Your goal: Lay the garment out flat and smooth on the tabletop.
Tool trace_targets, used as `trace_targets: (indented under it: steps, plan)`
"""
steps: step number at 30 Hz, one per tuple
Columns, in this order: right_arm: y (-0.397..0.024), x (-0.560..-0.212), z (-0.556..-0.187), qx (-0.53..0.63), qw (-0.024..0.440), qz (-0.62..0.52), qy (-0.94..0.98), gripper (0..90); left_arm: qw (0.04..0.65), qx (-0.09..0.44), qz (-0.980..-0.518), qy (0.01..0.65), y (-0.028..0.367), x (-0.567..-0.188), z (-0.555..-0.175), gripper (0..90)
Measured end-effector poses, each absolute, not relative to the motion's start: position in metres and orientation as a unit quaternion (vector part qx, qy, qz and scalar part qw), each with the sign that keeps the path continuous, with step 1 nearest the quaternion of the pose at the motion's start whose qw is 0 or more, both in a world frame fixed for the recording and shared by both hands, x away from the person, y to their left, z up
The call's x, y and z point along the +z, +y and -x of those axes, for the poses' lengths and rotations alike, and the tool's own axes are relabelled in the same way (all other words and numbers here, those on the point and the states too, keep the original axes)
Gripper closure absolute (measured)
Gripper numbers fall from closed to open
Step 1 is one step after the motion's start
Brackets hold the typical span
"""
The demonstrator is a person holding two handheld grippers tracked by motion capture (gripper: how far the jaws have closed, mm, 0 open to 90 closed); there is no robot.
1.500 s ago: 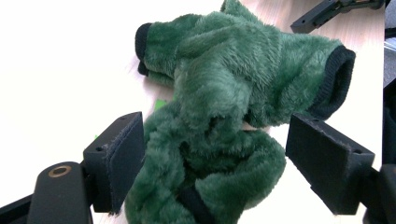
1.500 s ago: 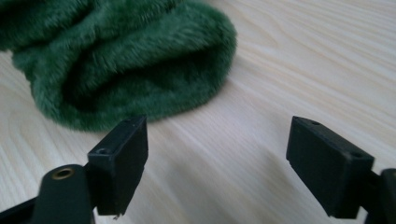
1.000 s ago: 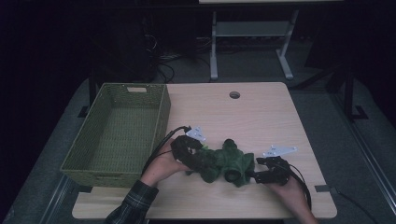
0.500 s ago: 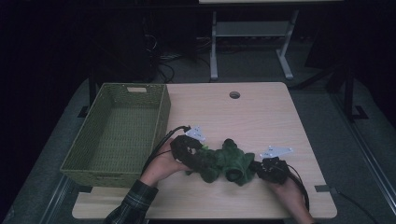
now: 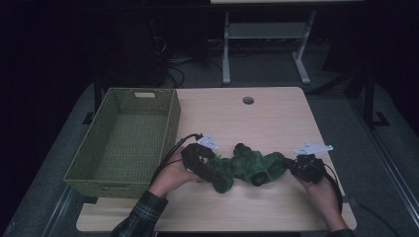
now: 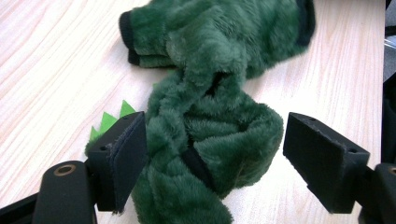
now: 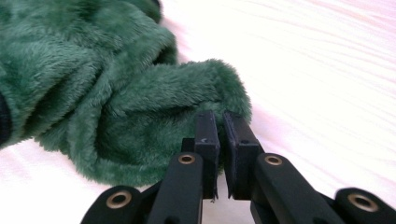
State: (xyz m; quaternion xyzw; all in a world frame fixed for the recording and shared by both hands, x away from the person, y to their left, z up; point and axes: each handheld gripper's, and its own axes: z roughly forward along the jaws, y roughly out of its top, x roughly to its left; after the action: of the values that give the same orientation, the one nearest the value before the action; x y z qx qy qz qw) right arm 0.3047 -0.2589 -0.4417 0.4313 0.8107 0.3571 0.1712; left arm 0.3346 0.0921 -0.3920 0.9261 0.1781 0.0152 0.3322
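Near the front edge of the desk [image 5: 276, 123], about midway along it, lies a dark green plush garment [image 5: 247, 168], bunched and twisted, with small bright green felt spikes [image 6: 112, 122] poking out at one side. It looks light, soft and limp, so it should sag and stretch rather than keep any shape when lifted, and the fleece is likely to give good grip. Thick folds or the dark-trimmed cuffs seem the safest places to pinch, since a thin edge could slip free.

The right gripper [image 7: 219, 128] is at the garment's right end, its jaws pressed nearly together on a fold of the fleece. The left gripper [image 6: 215, 154] is at the left end with its jaws spread wide on either side of a bulky fold; one pad touches the fabric, the other stands apart from it.

Farther back, along the desk's left edge, stands an empty green woven basket [image 5: 170, 121], just beside the left hand [image 5: 173, 174]. Its near wall would have to be cleared if the garment goes in. Near the far edge there is a small round cable hole [image 5: 248, 100], well apart from everything.
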Motion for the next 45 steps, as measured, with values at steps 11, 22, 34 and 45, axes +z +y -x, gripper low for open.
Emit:
trace_targets:
  steps: [11,22,34,45]
  plan:
    - [-0.288,-0.44,-0.335,0.345,0.191,-0.458,0.797,84.6,0.329,0.012,-0.928,0.176,0.092,-0.393,-0.335,21.8]
    - [-0.303,-0.444,-0.365,0.32,0.216,-0.478,0.789,84.2,0.331,0.01,-0.926,0.18,0.091,-0.395,-0.335,22.2]
    - [-0.309,-0.443,-0.377,0.33,0.228,-0.498,0.769,58.3,0.328,0.008,-0.928,0.177,0.091,-0.397,-0.337,24.0]
    - [-0.285,-0.408,-0.347,0.372,0.187,-0.455,0.787,56.0,0.314,0.014,-0.933,0.178,0.088,-0.403,-0.336,29.3]
